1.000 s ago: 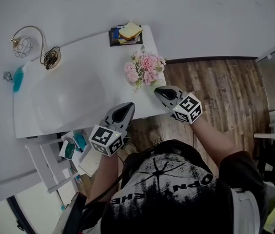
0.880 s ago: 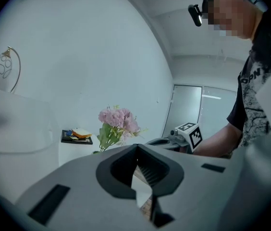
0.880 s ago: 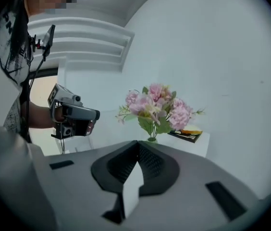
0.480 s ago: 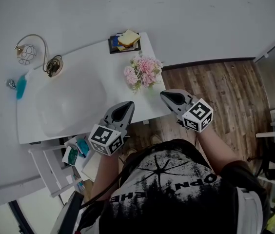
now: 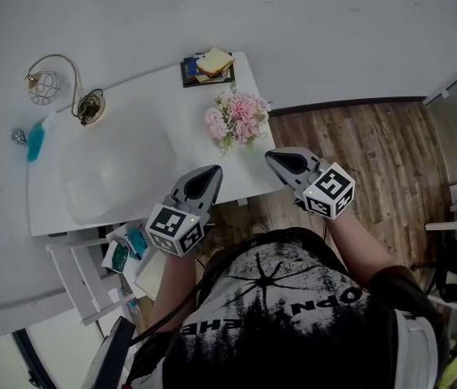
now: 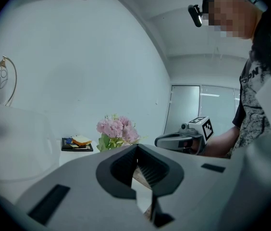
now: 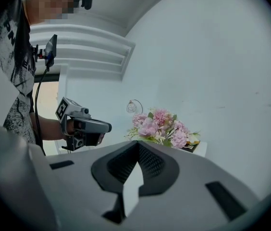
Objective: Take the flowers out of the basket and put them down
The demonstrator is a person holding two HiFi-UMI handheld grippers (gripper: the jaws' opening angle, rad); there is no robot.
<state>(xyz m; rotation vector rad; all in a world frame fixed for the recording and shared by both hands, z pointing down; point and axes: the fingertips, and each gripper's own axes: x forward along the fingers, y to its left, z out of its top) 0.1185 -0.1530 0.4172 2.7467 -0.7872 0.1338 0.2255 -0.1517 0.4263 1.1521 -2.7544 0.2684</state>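
A bunch of pink flowers (image 5: 237,118) with green leaves rests on the white table (image 5: 123,168) near its right edge. I see no basket around it. The same flowers (image 6: 116,130) show in the left gripper view and the flowers (image 7: 162,125) in the right gripper view. My left gripper (image 5: 210,173) hovers over the table's front edge, shut and empty. My right gripper (image 5: 271,157) sits just off the table's right front corner, a short way from the flowers, jaws shut on nothing. The jaws of each gripper meet at the tip, left gripper (image 6: 136,147) and right gripper (image 7: 138,144).
A sandwich on a dark tray (image 5: 209,65) stands at the table's far right corner. A gold wire stand (image 5: 44,83) and a coiled object (image 5: 89,106) are at the far left, with a teal item (image 5: 34,143) near them. A white rack (image 5: 111,254) is below the table; wooden floor (image 5: 366,152) lies right.
My right gripper has drawn back a little from the flowers toward the person. The left gripper has hardly moved. The flowers stay where they were.
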